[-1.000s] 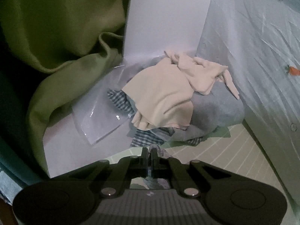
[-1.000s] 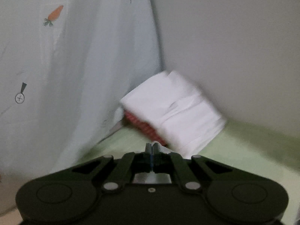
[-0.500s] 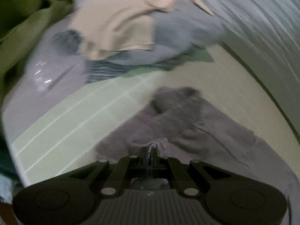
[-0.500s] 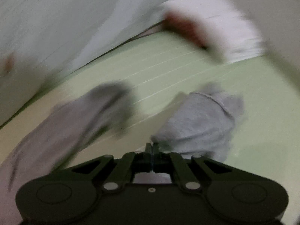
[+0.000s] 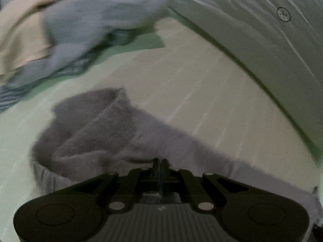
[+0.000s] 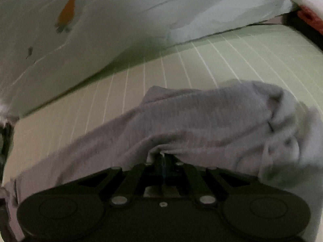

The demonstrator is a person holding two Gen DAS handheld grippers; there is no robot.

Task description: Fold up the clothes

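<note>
From the left wrist view, the left tongs (image 5: 160, 162) are pressed together on the edge of a grey garment (image 5: 113, 129), which lies rumpled on a pale green surface with thin white lines (image 5: 201, 84); whether that surface is a table or a bed cannot be told. The cloth spreads from the tongs toward the lower right and bunches into a thick fold on the left, with a ribbed hem at the lower left. Beyond it, well apart, sits a blurred pile of clothes (image 5: 84, 20), grey and beige on top with something checked beneath. A pale sheet (image 5: 262, 30) rises along the right side of the surface. From the right wrist view, the right tongs (image 6: 162, 158) are pressed together, pinching another part of the grey garment (image 6: 201, 121), which is draped across the frame just in front of them and heaps up on the right. Behind it the lined green surface (image 6: 232, 60) runs back to the pale sheet (image 6: 121, 20), printed with a carrot (image 6: 66, 15). At the far upper right corner lies a folded stack, white over red (image 6: 308, 6).
</note>
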